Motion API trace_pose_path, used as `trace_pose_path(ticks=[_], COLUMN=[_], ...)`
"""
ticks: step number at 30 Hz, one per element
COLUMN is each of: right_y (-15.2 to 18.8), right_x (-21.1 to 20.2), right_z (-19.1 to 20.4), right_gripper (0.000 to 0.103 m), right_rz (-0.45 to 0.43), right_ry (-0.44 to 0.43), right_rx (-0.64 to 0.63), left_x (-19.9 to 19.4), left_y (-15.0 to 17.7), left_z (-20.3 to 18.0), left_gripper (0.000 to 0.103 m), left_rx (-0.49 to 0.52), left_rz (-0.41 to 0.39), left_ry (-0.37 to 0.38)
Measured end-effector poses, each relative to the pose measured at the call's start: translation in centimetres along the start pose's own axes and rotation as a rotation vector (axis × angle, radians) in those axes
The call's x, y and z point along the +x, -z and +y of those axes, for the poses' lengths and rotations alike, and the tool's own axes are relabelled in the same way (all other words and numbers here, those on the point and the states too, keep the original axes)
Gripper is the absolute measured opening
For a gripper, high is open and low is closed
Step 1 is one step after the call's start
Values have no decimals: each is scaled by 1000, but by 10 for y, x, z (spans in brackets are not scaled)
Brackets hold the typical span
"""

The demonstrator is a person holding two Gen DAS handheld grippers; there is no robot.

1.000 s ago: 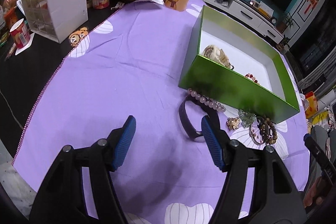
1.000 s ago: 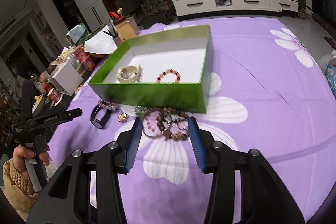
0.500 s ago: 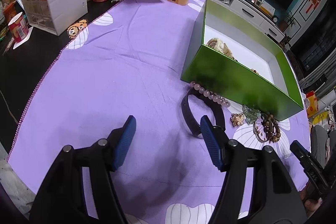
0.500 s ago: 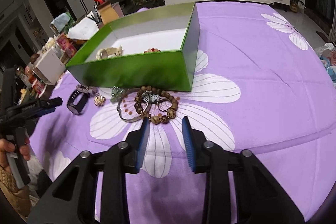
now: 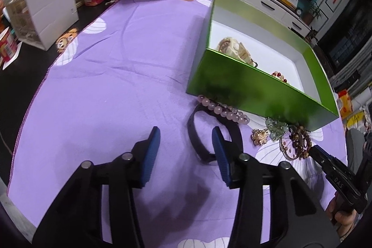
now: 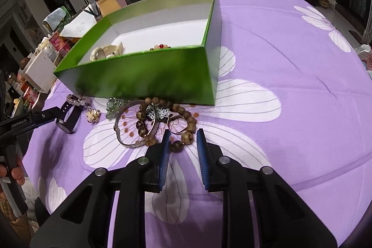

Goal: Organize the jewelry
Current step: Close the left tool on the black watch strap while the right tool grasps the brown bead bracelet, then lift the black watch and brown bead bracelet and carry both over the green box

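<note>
Living-room bench under a purple floral cloth (image 6: 267, 43). Green box (image 6: 144, 83) holds two pieces so far: cream watch (image 5: 234, 50) and red bead bracelet (image 6: 160, 46). Rest is on the cloth just outside the box's front wall: black band (image 5: 197, 129), pink beads (image 5: 223, 109), gold charm (image 5: 259, 136), jade piece (image 6: 114, 105), bangle (image 6: 132, 129), wood-bead bracelet (image 6: 181, 115). Right gripper (image 6: 182, 143) is closing, with bracelet beads between the pads, not yet clamped. Left gripper (image 5: 186, 138) is closing near the band, nothing between. Roughly a quarter done.
</note>
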State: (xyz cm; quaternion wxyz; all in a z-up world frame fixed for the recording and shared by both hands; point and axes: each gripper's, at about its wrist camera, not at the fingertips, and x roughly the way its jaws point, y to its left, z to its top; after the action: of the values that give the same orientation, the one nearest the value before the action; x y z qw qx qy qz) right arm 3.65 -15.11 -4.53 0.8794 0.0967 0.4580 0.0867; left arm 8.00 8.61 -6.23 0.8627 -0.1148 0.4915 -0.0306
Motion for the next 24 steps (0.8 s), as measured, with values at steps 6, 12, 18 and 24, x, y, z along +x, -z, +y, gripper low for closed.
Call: trace_pose_path(ticks=[6, 12, 18, 24], right_y=[-3, -5, -2, -6], right_x=[4, 7, -4, -28], right_z=[5, 5, 5, 4], right_gripper=[21, 11, 11, 11], right_rz=[5, 18, -6, -71], right_ry=[21, 63, 78, 70], right_rx=[-28, -27, -42, -49], left_x=[20, 25, 10, -3], left_y=[-6, -9, 0, 12], left_z=[-2, -13, -14, -14], left_gripper=[40, 4, 2, 2], left_rx=[14, 90, 158, 298], left_rz=[48, 64, 38, 48], left_ry=[-9, -41, -89, -191])
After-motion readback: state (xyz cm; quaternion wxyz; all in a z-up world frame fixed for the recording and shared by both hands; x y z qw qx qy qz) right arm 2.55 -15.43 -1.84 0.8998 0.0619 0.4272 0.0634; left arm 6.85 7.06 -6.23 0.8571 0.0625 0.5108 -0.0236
